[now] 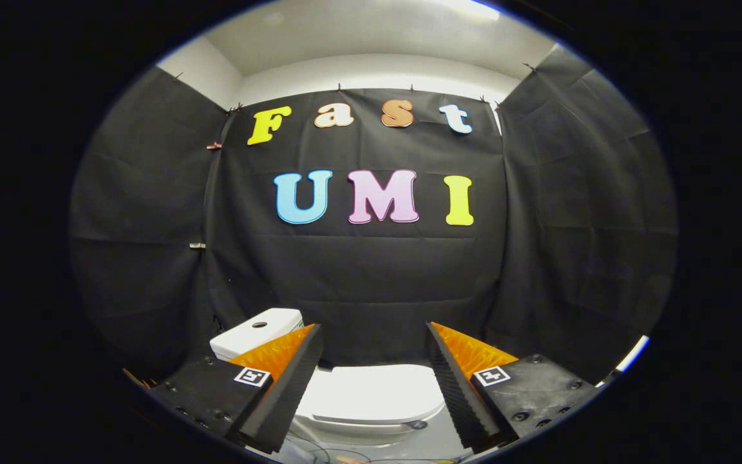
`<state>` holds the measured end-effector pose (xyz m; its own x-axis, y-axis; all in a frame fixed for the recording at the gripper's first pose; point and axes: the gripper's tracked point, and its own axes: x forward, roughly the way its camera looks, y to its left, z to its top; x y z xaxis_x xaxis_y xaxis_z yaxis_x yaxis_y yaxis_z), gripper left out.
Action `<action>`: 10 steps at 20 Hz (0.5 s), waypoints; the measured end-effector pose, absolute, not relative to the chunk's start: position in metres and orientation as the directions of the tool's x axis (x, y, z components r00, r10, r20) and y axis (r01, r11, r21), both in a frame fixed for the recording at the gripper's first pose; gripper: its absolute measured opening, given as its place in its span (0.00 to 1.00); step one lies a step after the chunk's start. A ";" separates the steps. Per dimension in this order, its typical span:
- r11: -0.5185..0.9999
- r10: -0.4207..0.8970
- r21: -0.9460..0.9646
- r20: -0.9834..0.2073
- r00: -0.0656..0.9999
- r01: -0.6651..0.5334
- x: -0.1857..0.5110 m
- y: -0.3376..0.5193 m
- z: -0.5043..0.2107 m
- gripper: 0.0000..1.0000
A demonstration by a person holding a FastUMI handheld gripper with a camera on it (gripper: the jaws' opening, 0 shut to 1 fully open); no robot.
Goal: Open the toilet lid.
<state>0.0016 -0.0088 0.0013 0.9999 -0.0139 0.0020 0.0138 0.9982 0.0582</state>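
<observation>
One closed toilet lid (371, 393) lies beyond the wide-spread, empty gripper (374, 335), tank (258, 330) behind.

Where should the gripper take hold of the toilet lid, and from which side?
Probably at the front edge of the closed toilet lid, coming from the front and low. It lies flat, hinged back toward the tank, so its front lip overhangs. The gripper is open, the lid between its fingers.

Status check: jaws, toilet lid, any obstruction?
Gripper open, jaws wide, holding nothing. Toilet lid down, below and between them, untouched. Tank behind. Nothing blocking.
</observation>
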 end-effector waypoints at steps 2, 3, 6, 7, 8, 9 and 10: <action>0.996 -0.016 0.089 -0.015 1.000 0.017 0.009 -0.016 -0.009 0.99; 0.995 -0.013 0.101 -0.026 1.000 0.015 0.011 -0.018 -0.015 0.99; 0.989 -0.026 0.143 -0.093 0.995 0.039 0.025 -0.037 -0.048 0.99; 0.985 -0.026 0.166 -0.120 0.992 0.046 0.030 -0.044 -0.060 0.99; 0.980 -0.029 0.192 -0.145 0.989 0.057 0.034 -0.052 -0.072 0.99; 0.974 -0.032 0.217 -0.166 0.986 0.068 0.040 -0.060 -0.083 0.99; 0.968 -0.037 0.237 -0.185 0.982 0.081 0.046 -0.069 -0.095 0.99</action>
<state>0.0460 -0.0686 -0.0953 0.9821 -0.0368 -0.1846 0.0809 0.9681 0.2371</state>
